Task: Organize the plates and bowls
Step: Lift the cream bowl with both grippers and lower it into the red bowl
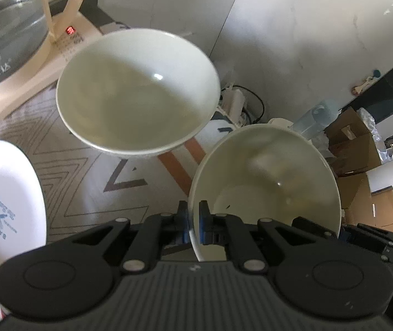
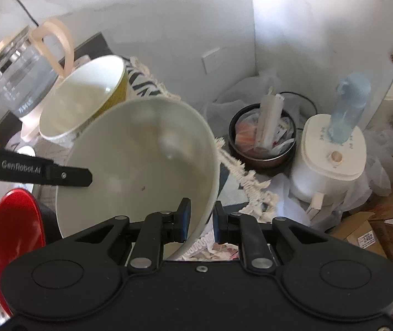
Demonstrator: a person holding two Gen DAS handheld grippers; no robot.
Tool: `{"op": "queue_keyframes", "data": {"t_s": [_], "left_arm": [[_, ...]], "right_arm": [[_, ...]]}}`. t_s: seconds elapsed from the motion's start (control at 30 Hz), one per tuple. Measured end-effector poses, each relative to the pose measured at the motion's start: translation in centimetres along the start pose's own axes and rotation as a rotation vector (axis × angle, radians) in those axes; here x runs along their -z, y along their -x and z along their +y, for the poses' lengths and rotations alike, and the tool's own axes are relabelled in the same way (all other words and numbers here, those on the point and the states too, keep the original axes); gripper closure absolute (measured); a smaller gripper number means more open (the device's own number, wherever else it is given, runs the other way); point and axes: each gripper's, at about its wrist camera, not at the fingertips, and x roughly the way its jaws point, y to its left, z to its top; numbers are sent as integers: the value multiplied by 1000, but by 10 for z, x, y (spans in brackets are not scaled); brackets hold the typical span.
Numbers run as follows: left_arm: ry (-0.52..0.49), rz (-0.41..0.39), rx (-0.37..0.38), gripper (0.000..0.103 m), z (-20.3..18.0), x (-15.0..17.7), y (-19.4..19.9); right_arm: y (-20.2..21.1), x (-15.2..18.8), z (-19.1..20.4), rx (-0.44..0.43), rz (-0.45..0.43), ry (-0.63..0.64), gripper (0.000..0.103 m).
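Observation:
My left gripper is shut on the rim of a white bowl and holds it tilted over the table's right edge. A second white bowl stands on the patterned cloth behind it. In the right wrist view, my right gripper straddles the rim of the held white bowl, with a small gap at its fingers. The left gripper's finger reaches in from the left. The second bowl with a yellow outside sits behind. A red plate is at the lower left.
A white plate with blue print lies at the left. A glass kettle on a cream base stands at the back left. Past the table edge are a black pot of packets, a white appliance and cardboard boxes.

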Motion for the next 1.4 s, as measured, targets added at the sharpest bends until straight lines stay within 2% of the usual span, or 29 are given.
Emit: {"op": "queue_keyframes", "data": {"t_s": [0.53, 1.2, 1.4], "left_arm": [[-3, -138, 28, 97, 14, 1, 68], [28, -159, 5, 97, 50, 40, 114], [59, -166, -5, 96, 66, 55, 126]], "right_arm": [[53, -13, 31, -6, -163, 14, 86], [85, 2, 79, -37, -207, 86, 86], [88, 10, 97, -58, -191, 112, 86]]}}
